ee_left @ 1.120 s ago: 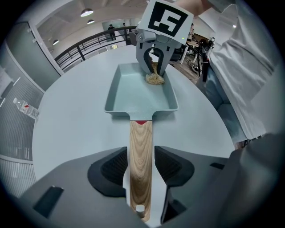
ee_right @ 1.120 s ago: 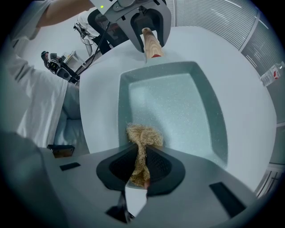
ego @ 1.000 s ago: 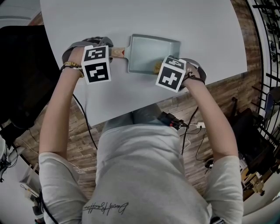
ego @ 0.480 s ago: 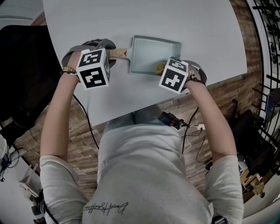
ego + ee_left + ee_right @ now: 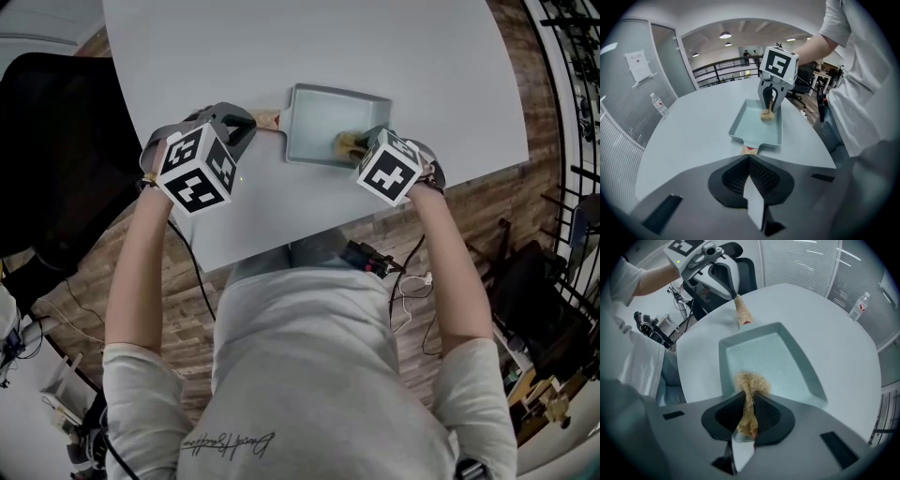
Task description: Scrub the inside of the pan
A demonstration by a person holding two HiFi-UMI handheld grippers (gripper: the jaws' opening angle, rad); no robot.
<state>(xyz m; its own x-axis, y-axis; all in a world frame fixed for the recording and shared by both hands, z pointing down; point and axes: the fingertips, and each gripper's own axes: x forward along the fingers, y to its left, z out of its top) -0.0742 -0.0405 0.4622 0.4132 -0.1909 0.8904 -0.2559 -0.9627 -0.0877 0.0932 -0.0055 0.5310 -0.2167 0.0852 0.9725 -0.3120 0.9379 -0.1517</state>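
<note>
A pale teal rectangular pan (image 5: 319, 117) with a short wooden handle (image 5: 272, 119) lies on the grey table (image 5: 281, 47). My right gripper (image 5: 354, 143) is shut on a tan fibre scrubber (image 5: 751, 380), which rests on the pan's floor by the near wall (image 5: 723, 366). My left gripper (image 5: 249, 122) hovers just off the handle's end (image 5: 748, 150). Its jaws have just been closing and are now shut with nothing between them. The left gripper view shows the right gripper (image 5: 769, 104) standing over the scrubber (image 5: 767, 115) inside the pan (image 5: 750, 129).
The table's curved near edge (image 5: 281, 246) runs just in front of the person's body. A black office chair (image 5: 56, 141) stands left of the table. A water bottle (image 5: 858, 305) stands far across the table. Cables lie on the wooden floor (image 5: 412, 281).
My left gripper has pulled back off the pan's handle, lifted and rolled, and its jaws have shut. The right gripper stays in the pan with the scrubber, turned slightly.
</note>
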